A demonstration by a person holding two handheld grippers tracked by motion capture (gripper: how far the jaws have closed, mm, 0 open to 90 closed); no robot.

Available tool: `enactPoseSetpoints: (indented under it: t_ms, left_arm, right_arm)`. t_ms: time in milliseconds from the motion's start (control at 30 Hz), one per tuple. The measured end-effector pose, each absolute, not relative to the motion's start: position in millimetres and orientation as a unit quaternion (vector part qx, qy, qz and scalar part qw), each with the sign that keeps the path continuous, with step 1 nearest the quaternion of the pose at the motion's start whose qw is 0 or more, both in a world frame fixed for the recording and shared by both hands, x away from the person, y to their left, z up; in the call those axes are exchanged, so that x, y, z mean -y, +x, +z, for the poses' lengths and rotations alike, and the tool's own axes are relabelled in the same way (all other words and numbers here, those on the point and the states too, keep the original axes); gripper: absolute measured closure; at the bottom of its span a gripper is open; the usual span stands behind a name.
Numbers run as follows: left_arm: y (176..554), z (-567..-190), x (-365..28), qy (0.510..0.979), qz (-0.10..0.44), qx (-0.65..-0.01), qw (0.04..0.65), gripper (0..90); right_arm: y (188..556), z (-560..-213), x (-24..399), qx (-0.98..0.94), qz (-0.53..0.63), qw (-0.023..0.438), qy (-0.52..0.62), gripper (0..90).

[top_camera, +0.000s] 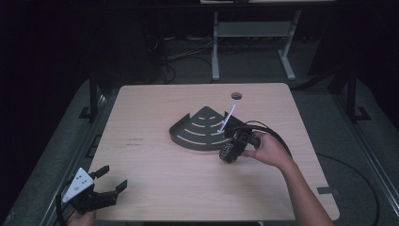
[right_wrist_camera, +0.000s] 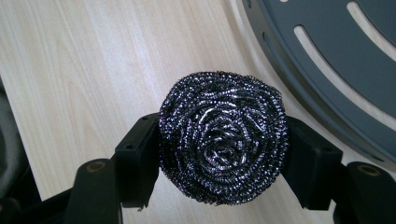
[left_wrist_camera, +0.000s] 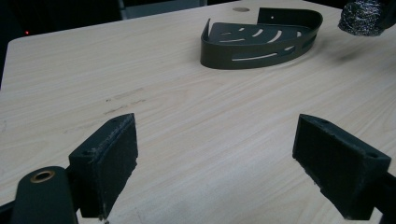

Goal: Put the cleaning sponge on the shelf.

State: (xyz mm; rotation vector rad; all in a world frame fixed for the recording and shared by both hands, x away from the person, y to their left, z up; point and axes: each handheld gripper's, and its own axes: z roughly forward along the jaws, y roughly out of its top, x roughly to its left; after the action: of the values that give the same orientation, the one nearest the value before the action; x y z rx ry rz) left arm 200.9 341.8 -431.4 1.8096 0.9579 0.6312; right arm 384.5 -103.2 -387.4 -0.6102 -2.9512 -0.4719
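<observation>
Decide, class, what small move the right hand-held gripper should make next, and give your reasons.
Probably carry the steel wool scourer a little sideways over the dark corner shelf. The right hand-held gripper is shut on the scourer, beside the shelf's curved rim and above the table, so a short shift would bring it over the slotted tray.

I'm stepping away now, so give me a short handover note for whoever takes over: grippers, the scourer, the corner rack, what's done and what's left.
Right gripper: shut on the steel wool scourer, held just off the dark corner rack, near its curved rim.
Left gripper: open, holding nothing, at the near left table corner.
Done: scourer picked up.
Left: probably setting it in the rack, which holds no scourer yet.
</observation>
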Motion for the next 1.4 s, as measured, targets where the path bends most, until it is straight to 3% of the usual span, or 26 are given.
enactPoseSetpoints:
  t_ms: [1400]
  left_arm:
    - [200.2, -431.1, -343.9, 0.74, 0.258, -0.394, 0.481, 13.3]
  right_arm:
    - [440.2, -380.9, 76.1, 0.961, -0.164, 0.047, -0.219, 34.2]
